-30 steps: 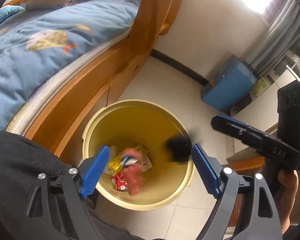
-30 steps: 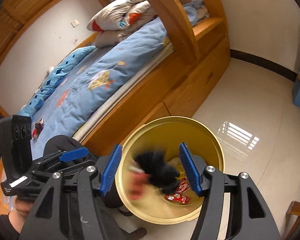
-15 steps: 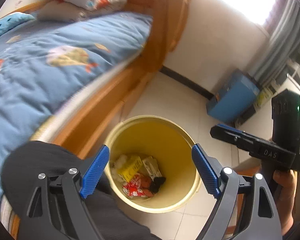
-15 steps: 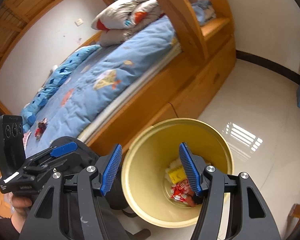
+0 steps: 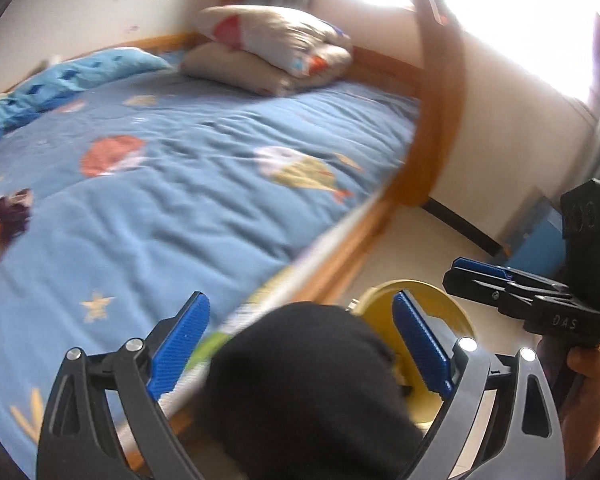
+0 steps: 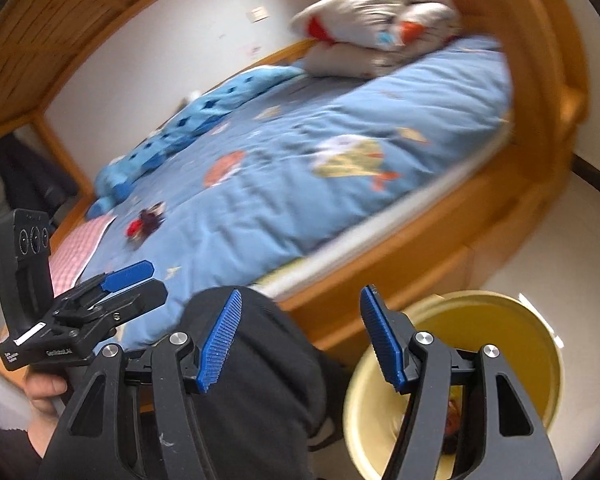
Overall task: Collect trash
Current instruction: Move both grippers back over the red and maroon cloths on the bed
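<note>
With wrappers already lying in the yellow bin point(image 6: 512, 344) by my knee, both my left hand-held gripper point(image 5: 300, 344) and right hand-held gripper point(image 6: 300, 336) gape wide and empty, one red-and-dark scrap point(image 6: 146, 220) left on the bed point(image 6: 300, 184).

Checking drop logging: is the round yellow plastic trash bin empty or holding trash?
Holding trash. The right wrist view shows red and dark wrappers at the bottom of the round yellow plastic trash bin.

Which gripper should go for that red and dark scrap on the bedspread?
Left, probably. The left gripper is open, empty and on the scrap side; the right gripper, also open, sits nearer the bin.
</note>
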